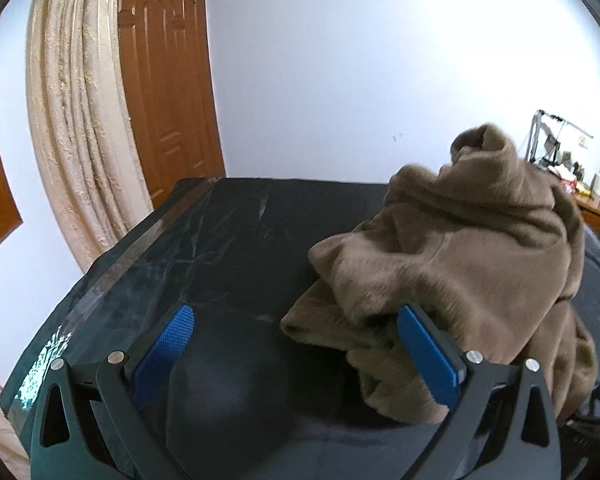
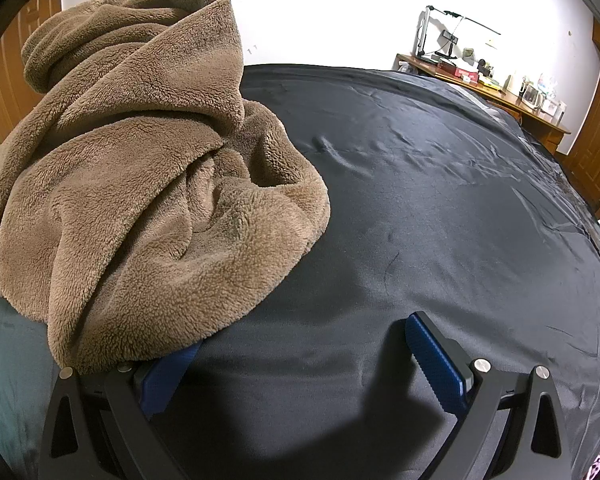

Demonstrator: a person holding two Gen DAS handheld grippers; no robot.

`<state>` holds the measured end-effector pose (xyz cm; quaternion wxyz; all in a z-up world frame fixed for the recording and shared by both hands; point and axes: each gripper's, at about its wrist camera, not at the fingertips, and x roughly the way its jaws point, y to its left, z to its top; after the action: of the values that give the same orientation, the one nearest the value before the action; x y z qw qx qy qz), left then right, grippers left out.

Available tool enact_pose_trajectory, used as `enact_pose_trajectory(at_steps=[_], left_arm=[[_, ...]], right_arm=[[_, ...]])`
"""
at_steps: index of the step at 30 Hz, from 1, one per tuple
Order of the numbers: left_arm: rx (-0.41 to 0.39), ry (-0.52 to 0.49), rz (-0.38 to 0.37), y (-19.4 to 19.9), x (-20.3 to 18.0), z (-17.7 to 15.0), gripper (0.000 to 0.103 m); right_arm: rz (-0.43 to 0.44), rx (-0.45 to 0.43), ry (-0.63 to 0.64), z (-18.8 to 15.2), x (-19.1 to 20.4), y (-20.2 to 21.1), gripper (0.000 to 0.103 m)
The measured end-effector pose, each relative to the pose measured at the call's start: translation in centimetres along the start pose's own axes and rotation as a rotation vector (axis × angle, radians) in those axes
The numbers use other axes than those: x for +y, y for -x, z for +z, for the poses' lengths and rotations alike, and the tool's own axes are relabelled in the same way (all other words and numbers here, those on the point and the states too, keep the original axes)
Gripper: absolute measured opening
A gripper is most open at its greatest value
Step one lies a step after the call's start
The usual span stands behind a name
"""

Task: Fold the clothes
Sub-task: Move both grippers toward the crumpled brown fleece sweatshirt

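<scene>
A brown fleece garment (image 1: 480, 248) lies in a crumpled heap on the black-covered table (image 1: 228, 240). My left gripper (image 1: 296, 320) is open, its blue right finger (image 1: 428, 356) touching the heap's near edge, its left finger over bare cloth. In the right wrist view the same garment (image 2: 140, 168) fills the left side. My right gripper (image 2: 300, 344) is open; the fleece drapes over its left finger (image 2: 172, 372), its right finger (image 2: 436, 364) over bare black cloth (image 2: 440, 200). Nothing is held between either pair of jaws.
A cream curtain (image 1: 76, 120) and a wooden door (image 1: 164, 80) stand behind the table's left edge. A wooden desk (image 2: 496, 84) with a lamp and small items stands at the far right against the white wall.
</scene>
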<state>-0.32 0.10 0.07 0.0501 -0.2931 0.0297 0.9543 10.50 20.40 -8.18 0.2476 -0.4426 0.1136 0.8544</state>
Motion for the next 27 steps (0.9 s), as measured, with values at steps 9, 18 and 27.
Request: enact_pose_trajectory(at_steps=[9,18,27], left_arm=[[0.074,0.047,-0.119,-2.9,-0.7,3.0,0.103],[0.148,0.095,-0.238,-5.8,-1.3,5.9,0.102],[0.319,0.121,-0.315,-10.3,-1.0,3.8,0.102]], right_arm=[[0.0,0.0,0.0,0.0,0.0,-0.1,0.103],[0.0,0.0,0.0,0.0,0.0,-0.1,0.103],[-0.001,0.0,-0.001,0.0,0.1,-0.1,0.103]])
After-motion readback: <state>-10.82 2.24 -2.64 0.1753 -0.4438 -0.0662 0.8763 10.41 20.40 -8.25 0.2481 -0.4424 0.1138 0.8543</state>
